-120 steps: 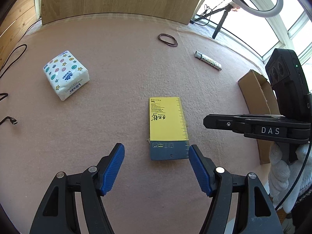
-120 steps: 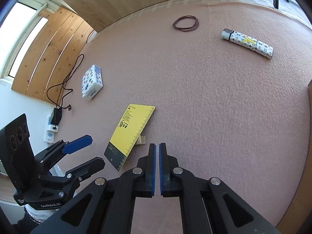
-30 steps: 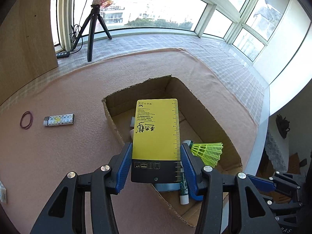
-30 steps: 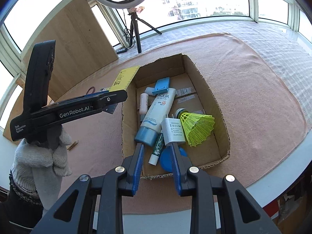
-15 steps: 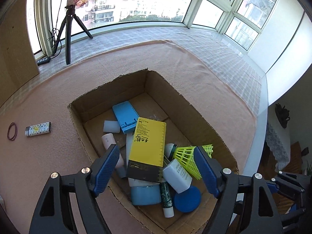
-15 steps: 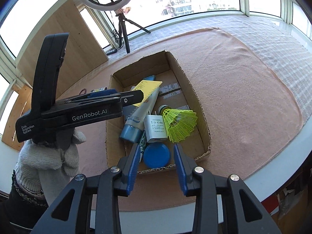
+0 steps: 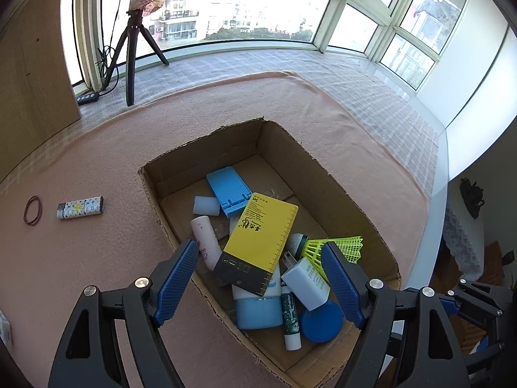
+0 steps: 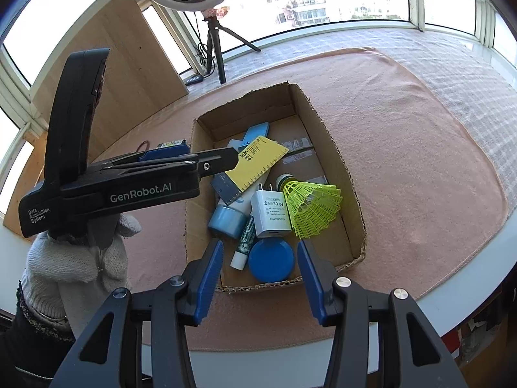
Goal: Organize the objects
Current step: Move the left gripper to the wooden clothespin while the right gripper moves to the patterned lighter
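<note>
The yellow card [image 7: 261,242], clamped over the cardboard box [image 7: 339,177] a second ago, now lies inside it, tilted across the blue-capped tube [image 7: 257,307] beside the white charger [image 7: 307,283] and green shuttlecock [image 7: 336,249]. The left gripper [image 7: 260,284] hangs above with jaws wide and empty. The right gripper [image 8: 260,271], at the box's near edge, has just been opening, nothing between its jaws. Left on the tabletop: the patterned lighter [image 7: 80,207] and rubber band [image 7: 33,210], far left of the box.

Bright daylight through windows [image 7: 258,9], blown-out glare there; sharp focus; strong fisheye bending, dark corners.
</note>
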Motion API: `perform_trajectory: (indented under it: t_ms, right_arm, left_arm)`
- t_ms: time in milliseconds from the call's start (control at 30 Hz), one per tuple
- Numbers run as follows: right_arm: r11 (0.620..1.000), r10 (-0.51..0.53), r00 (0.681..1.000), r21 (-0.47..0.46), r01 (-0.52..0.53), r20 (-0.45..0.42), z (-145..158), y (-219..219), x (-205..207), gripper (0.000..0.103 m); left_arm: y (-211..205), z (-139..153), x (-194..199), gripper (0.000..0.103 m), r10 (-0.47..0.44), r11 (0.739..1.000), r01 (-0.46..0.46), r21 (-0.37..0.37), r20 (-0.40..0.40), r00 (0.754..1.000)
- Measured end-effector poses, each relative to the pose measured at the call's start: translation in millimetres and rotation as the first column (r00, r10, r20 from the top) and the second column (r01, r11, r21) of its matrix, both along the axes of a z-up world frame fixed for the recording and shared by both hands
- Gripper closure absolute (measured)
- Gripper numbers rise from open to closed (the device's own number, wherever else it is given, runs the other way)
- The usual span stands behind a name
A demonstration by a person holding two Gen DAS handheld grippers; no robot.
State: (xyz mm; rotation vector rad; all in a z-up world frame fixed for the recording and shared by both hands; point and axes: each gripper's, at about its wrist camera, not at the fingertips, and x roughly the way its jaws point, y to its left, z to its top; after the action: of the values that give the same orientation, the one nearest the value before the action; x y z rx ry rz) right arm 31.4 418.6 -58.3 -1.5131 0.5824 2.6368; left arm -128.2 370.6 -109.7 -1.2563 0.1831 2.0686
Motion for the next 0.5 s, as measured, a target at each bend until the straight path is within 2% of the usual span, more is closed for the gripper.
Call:
perform_trajectory:
  t_ms: [267, 500]
  right_arm:
    - [0.998, 0.056, 0.998, -0.003, -0.056, -0.007, 0.8, -22.3, -16.0, 0.059]
    - [0.993, 0.118, 0.993, -0.013, -0.118, -0.016, 1.2, -50.4, -33.4, 0.059]
  left_arm:
    - [-50.7, 3.1, -3.0, 0.022, 0.070, 0.997, -0.070, -0.009, 0.001, 0.998]
    - [-115.5, -2.1, -3.6, 0.022, 0.150, 0.988, -0.149, -0.038, 0.011, 0.989]
